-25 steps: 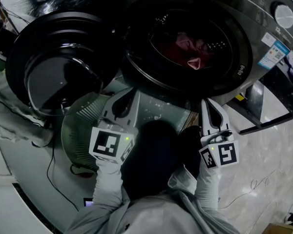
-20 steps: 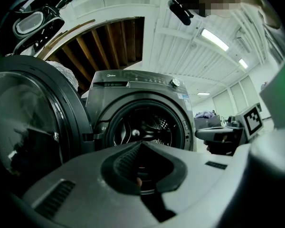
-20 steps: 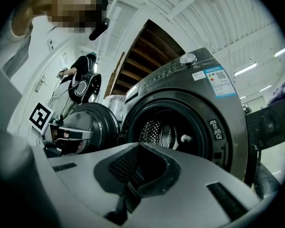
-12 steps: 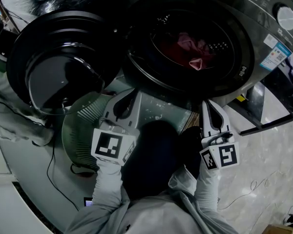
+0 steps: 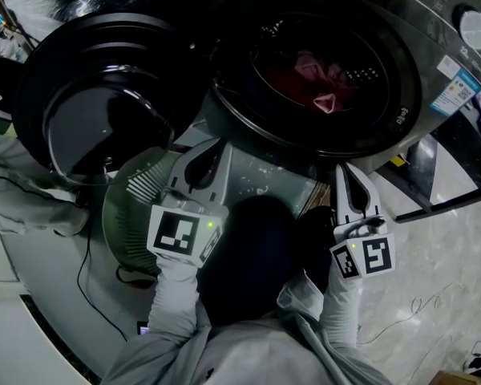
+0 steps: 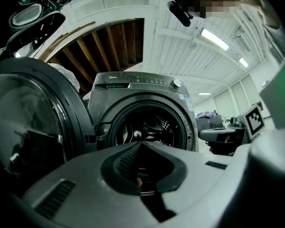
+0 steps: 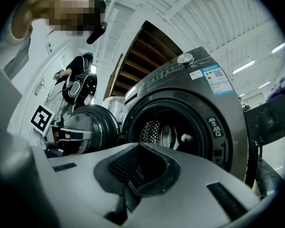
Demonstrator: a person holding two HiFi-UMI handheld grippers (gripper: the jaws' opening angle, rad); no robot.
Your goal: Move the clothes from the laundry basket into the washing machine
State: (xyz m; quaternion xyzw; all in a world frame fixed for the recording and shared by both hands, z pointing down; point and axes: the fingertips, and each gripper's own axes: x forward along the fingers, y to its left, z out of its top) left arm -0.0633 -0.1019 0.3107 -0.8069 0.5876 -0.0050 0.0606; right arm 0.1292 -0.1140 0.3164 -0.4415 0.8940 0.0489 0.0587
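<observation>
Clothes (image 5: 319, 83), a pink and dark red heap, lie inside the drum (image 5: 293, 34) of the washing machine (image 5: 421, 50), at the upper middle of the head view. They are well apart from both sets of fingers and above them in the frame. The round door (image 5: 96, 107) stands swung open at the upper left, its dark glass facing the camera.

The left gripper (image 5: 214, 147) sits at the lower middle left, its fingers pressed together with nothing between them. Its tip points toward the lower rim of the machine's opening, near it but not inside. The left gripper view shows the same: the left gripper (image 6: 141, 144) is closed and empty, with the drum (image 6: 147, 129) beyond it and the door (image 6: 33, 122) at the left.

The right gripper (image 5: 340, 170) is at the lower middle right, also closed on nothing, its tip just below the machine's front edge. In the right gripper view the right gripper (image 7: 138, 147) has its fingers together, and the drum (image 7: 166, 132) opens behind them.

The green laundry basket (image 5: 127, 207) rests on the floor (image 5: 433, 247) at the lower left, directly under and beside the left gripper. What it holds is hidden by that gripper and the person's grey sleeves (image 5: 176, 311). A thin cable (image 5: 83, 275) trails across the floor beside it
</observation>
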